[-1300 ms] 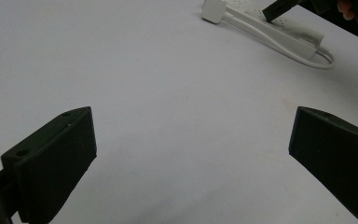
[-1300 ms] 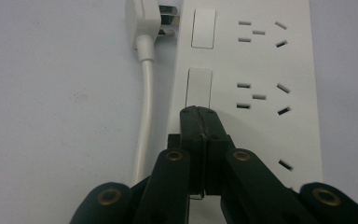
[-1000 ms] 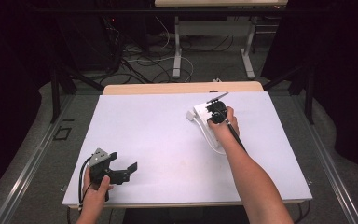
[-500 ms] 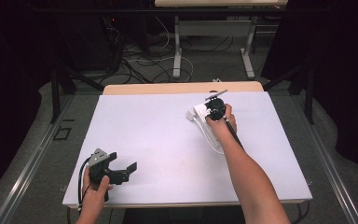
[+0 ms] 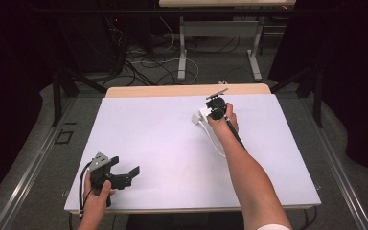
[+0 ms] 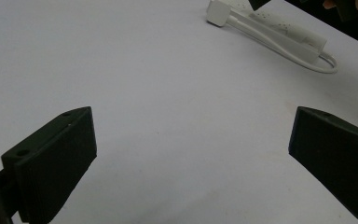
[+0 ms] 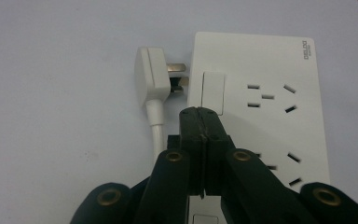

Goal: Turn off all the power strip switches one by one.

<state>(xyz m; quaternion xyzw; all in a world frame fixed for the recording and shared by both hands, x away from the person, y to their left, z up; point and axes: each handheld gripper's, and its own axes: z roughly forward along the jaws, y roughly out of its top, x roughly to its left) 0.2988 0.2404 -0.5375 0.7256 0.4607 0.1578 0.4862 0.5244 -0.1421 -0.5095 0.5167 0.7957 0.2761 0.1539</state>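
Observation:
A white power strip (image 7: 261, 74) lies flat on the table, its sockets and a rocker switch (image 7: 213, 92) facing up. Its own white plug (image 7: 150, 79) lies beside it, prongs pointing at the strip's edge, and its cable (image 7: 157, 135) runs back toward me. My right gripper (image 7: 200, 119) is shut with nothing between the jaws, the tips just below the switch. From above, that right gripper (image 5: 215, 108) hangs over the strip (image 5: 202, 115) at the far middle. My left gripper (image 5: 124, 176) rests open near the front left; its jaws (image 6: 191, 158) stand wide apart over bare table.
The white table sheet (image 5: 163, 143) covers most of the tabletop. The strip's cable (image 5: 216, 143) loops toward the front beside the right forearm. In the left gripper view the strip (image 6: 284, 35) lies far off at the top right. Floor cables and table legs lie beyond the far edge.
My right gripper has shifted slightly left and farther over the power strip. The left gripper has stayed where it was.

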